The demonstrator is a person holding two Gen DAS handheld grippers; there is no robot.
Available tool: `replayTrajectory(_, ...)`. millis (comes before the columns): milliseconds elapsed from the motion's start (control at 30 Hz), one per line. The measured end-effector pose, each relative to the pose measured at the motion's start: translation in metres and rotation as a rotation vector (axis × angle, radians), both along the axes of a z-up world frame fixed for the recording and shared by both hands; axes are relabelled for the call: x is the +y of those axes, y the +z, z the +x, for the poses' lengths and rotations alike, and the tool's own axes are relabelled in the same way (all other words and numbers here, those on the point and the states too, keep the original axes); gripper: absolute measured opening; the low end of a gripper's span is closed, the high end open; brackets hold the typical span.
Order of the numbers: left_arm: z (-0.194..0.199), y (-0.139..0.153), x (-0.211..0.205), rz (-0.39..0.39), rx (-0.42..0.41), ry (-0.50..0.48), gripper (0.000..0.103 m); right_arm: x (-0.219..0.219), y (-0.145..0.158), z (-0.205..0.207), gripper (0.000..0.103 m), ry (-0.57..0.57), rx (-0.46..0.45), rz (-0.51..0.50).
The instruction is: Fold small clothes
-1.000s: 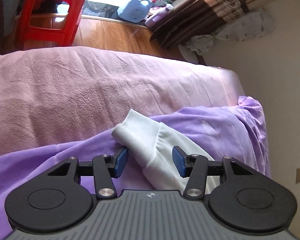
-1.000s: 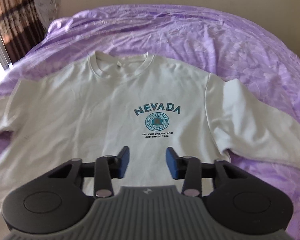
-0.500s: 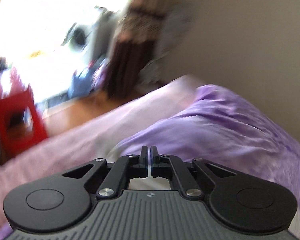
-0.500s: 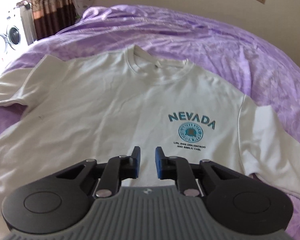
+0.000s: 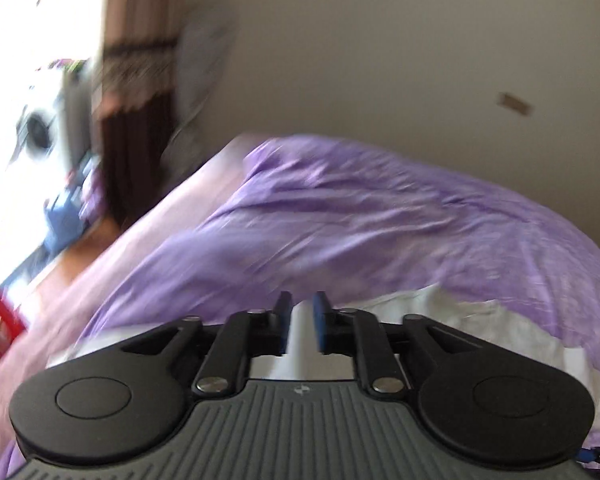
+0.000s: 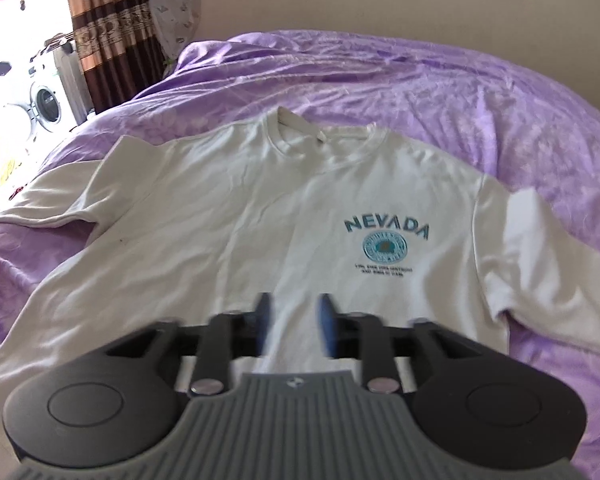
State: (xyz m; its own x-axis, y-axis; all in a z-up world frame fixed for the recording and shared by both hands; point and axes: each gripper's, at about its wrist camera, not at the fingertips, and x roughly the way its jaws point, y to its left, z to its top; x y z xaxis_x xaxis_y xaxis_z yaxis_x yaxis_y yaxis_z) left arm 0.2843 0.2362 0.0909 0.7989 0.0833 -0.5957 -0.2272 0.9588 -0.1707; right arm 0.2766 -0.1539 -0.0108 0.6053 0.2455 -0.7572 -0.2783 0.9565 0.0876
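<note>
A white long-sleeved sweatshirt [image 6: 240,216] with a teal NEVADA print lies flat, front up, on a purple bedspread [image 6: 480,92]. Its left sleeve [image 6: 48,196] and right sleeve [image 6: 548,264] spread outward. My right gripper [image 6: 294,322] hovers over the lower front of the shirt, jaws open and empty. In the blurred left wrist view, my left gripper [image 5: 302,318] has its jaws a narrow gap apart with white shirt fabric [image 5: 480,320] showing between and behind them; whether they pinch it is unclear.
A pink blanket [image 5: 112,264] covers the bed's left side, with a wooden floor, a red stool [image 5: 0,308] and blue bottle beyond. A washing machine [image 6: 44,100] and striped curtain [image 6: 108,40] stand at the far left. A beige wall runs behind the bed.
My left gripper closed over the sleeve cuff, swung up and right, and now shows a narrow gap. My right gripper narrowed, then widened again while shifting left over the shirt.
</note>
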Motion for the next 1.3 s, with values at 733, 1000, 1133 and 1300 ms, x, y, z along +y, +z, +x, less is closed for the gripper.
replayTrajectory(733,-0.079,-0.196,0.288,-0.779,0.101,0.675,0.044,0.099,-0.041,0.051,0.042,0.127,0.079,-0.020)
replayTrajectory(1000,-0.074,-0.085,0.203,-0.350,-0.145,0.442,0.005,0.107,-0.031,0.047,0.042,0.153,0.014,-0.097)
replayTrajectory(1133,-0.064,-0.015,0.103,-0.123,-0.264,0.170,0.005,0.088,-0.023,0.044,0.042,0.116,0.018,-0.068)
replayTrajectory(1300,-0.032,0.010,-0.033,0.075,-0.265,-0.137,0.005,0.054,-0.011,0.035,0.042,0.051,0.020,-0.009)
